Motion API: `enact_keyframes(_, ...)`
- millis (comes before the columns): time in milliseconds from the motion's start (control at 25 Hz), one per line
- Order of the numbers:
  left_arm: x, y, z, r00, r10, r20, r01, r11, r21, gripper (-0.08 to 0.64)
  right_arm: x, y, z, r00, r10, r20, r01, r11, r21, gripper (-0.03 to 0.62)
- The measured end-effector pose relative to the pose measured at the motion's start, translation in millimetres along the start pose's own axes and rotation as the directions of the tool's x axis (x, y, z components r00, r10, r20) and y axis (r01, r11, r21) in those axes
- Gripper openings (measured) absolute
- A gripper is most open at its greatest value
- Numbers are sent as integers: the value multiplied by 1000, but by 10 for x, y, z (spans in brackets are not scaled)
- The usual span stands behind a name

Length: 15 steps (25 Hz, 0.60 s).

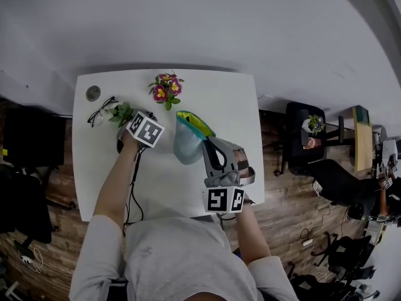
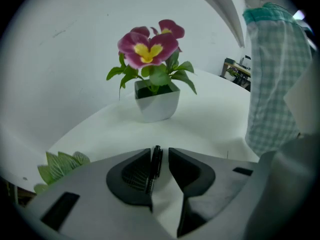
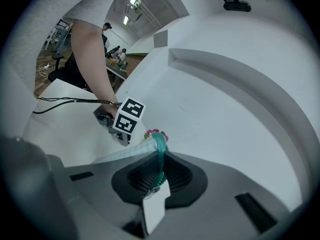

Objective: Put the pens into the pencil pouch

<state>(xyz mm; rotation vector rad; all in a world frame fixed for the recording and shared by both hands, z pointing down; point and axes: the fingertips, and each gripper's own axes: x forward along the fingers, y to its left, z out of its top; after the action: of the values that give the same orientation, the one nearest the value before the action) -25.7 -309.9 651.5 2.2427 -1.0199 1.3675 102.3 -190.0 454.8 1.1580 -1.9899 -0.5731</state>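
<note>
Two tools divide the work above a tabletop (image 1: pixel 207 93): the right hand-held gripper (image 3: pixel 159 171) pinches the teal rim of the checked pencil pouch (image 1: pixel 187 144), apparently to keep its mouth up for loading, while the left hand-held gripper (image 2: pixel 160 156), jaws slightly parted, brackets a dark pen (image 2: pixel 155 164).

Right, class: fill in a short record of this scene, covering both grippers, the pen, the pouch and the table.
Left gripper: jaws apart, pen between them against one pad
Right gripper: shut on the pencil pouch rim
Pen in pouch: not yet
Table: flower pot, glasses
</note>
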Motion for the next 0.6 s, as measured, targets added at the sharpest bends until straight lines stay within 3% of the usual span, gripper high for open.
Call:
enact_keyframes(120,11,1,-26,1000,-28,12,28,997,-69,110,3,-6,-24,1000,2,-4,-2,1000,3,46)
enact_keyframes(600,-37,-68,11,997,-67,41,69,997,-46,72,-9,-17,-33,1000,-1,-8,1,1000,1,46)
